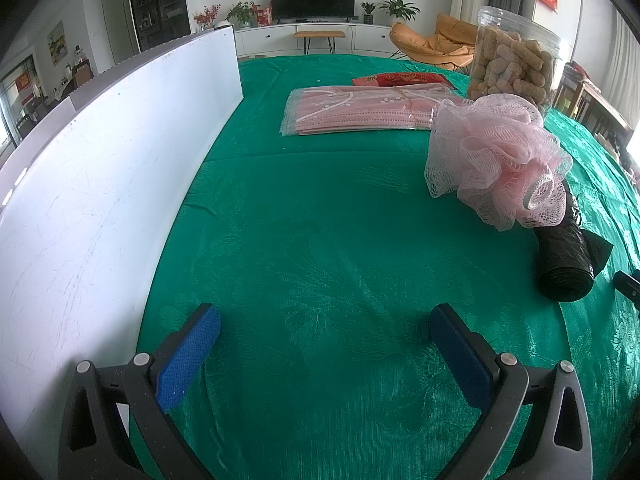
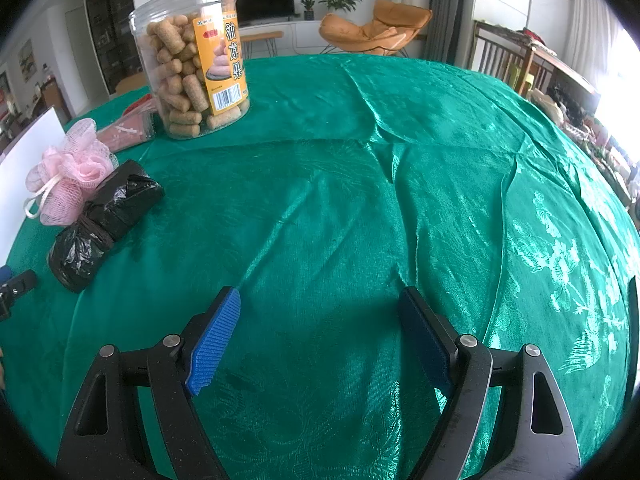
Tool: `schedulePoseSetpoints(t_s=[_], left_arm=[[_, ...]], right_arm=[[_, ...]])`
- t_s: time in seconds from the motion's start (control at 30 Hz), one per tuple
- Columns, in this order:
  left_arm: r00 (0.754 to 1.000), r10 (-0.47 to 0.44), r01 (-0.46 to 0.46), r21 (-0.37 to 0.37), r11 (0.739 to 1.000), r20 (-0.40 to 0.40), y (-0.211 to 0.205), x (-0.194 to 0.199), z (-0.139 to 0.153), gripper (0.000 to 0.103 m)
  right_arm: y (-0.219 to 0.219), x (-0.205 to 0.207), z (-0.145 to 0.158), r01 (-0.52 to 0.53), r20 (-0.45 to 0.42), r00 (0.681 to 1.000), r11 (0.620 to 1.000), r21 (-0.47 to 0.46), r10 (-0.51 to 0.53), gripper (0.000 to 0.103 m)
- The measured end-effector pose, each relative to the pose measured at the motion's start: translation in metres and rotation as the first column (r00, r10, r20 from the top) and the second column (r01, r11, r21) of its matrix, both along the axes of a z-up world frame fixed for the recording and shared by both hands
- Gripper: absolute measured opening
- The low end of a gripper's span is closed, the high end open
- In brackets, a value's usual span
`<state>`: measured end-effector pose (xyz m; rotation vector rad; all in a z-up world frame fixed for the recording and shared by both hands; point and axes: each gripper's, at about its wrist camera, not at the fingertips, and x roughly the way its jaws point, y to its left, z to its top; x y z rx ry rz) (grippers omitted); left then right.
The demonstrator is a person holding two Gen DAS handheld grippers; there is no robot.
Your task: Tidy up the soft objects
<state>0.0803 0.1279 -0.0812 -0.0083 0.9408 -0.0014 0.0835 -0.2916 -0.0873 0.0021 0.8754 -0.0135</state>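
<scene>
A pink mesh bath pouf (image 1: 496, 160) lies on the green tablecloth (image 1: 320, 240), resting against a black roll of plastic bags (image 1: 566, 258). A flat pack of pink face masks (image 1: 360, 110) lies beyond them. My left gripper (image 1: 324, 320) is open and empty, low over the cloth, short and left of the pouf. My right gripper (image 2: 320, 304) is open and empty over bare cloth. In the right wrist view the pouf (image 2: 68, 172) and the bag roll (image 2: 106, 216) are at the far left, with the mask pack (image 2: 124, 130) behind them.
A white board (image 1: 100, 184) stands upright along the left side of the table. A clear jar of snacks (image 1: 514, 56) stands behind the pouf, also in the right wrist view (image 2: 192, 60). A red packet (image 1: 400, 79) lies behind the masks. The left gripper's tip (image 2: 16, 286) shows at the right wrist view's left edge.
</scene>
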Motion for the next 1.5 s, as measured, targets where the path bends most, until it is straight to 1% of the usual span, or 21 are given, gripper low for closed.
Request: schedulePoseSetpoints(t_s=[0.6, 0.67, 0.73, 0.77, 0.83, 0.87, 0.93, 1.0, 1.03, 1.1, 1.13, 1.17, 1.2, 1.27, 1.33, 1.43, 1.5], left_arm=[[1.000, 0.001, -0.001, -0.003, 1.000, -0.001, 0.000, 0.000, 0.001, 0.103], [1.000, 0.014, -0.014, -0.033, 0.999, -0.018, 0.005, -0.001, 0.004, 0.103], [1.000, 0.031, -0.031, -0.100, 0.995, -0.005, 0.012, -0.007, 0.013, 0.103], [0.999, 0.046, -0.043, -0.130, 0.991, 0.018, 0.016, -0.011, 0.021, 0.103], [0.996, 0.069, -0.059, -0.161, 0.985, 0.060, 0.018, -0.013, 0.037, 0.103], [0.994, 0.073, -0.056, -0.187, 0.981, 0.087, 0.018, -0.010, 0.050, 0.103], [0.991, 0.066, -0.040, -0.217, 0.975, 0.114, 0.015, 0.000, 0.068, 0.103], [0.989, 0.058, -0.025, -0.225, 0.974, 0.138, 0.008, 0.020, 0.086, 0.103], [0.989, 0.053, -0.023, -0.210, 0.977, 0.138, 0.002, 0.040, 0.094, 0.103], [0.995, 0.023, -0.005, -0.181, 0.983, 0.099, -0.008, 0.077, 0.101, 0.103], [0.997, 0.006, 0.008, -0.172, 0.985, 0.081, -0.013, 0.088, 0.102, 0.103], [0.999, -0.022, 0.029, -0.155, 0.988, 0.049, -0.018, 0.113, 0.100, 0.103], [0.999, -0.040, 0.044, -0.137, 0.990, 0.031, -0.021, 0.129, 0.098, 0.103], [0.996, -0.080, 0.078, -0.062, 0.995, -0.026, -0.029, 0.167, 0.091, 0.103], [0.993, -0.099, 0.100, 0.004, 0.995, -0.058, -0.036, 0.196, 0.085, 0.102], [0.985, -0.168, 0.171, 0.080, 0.982, -0.043, -0.051, 0.224, 0.081, 0.102], [0.970, -0.235, 0.243, 0.174, 0.954, -0.067, -0.066, 0.242, 0.073, 0.102]], right_arm=[[0.000, 0.000, 0.000, 0.000, 0.000, 1.000, 1.000, 0.001, 0.000, 0.084], [0.000, 0.000, 0.000, 0.000, 0.000, 1.000, 1.000, 0.001, 0.000, 0.084], [0.000, 0.000, 0.000, 0.000, 0.000, 1.000, 1.000, -0.001, 0.000, 0.084], [0.000, 0.000, 0.000, 0.000, 0.000, 1.000, 1.000, 0.000, 0.000, 0.084], [0.001, 0.000, 0.000, 0.000, 0.000, 1.000, 1.000, 0.001, 0.000, 0.084], [0.000, 0.000, 0.000, 0.000, 0.000, 1.000, 1.000, 0.001, 0.000, 0.084], [0.001, 0.000, 0.000, 0.000, 0.000, 1.000, 1.000, 0.001, 0.000, 0.084], [0.001, 0.000, 0.000, 0.001, 0.000, 1.000, 1.000, 0.001, -0.001, 0.084], [0.001, 0.000, 0.000, 0.001, 0.000, 1.000, 1.000, 0.001, -0.001, 0.084], [0.001, 0.000, 0.000, 0.001, 0.000, 1.000, 1.000, 0.001, -0.001, 0.084], [0.001, 0.000, 0.000, 0.001, 0.000, 1.000, 1.000, 0.001, -0.001, 0.084], [0.001, 0.000, 0.000, 0.001, 0.000, 1.000, 1.000, 0.001, -0.001, 0.084], [0.001, 0.000, 0.000, 0.001, 0.000, 1.000, 1.000, 0.001, -0.001, 0.084], [0.001, 0.000, 0.000, 0.000, 0.000, 1.000, 1.000, 0.001, 0.000, 0.085], [0.002, 0.000, 0.000, -0.002, -0.001, 1.000, 1.000, 0.002, 0.002, 0.085], [0.003, -0.001, 0.000, -0.002, -0.001, 1.000, 1.000, 0.002, 0.002, 0.085], [0.003, -0.001, 0.000, -0.002, -0.001, 1.000, 1.000, 0.002, 0.002, 0.085]])
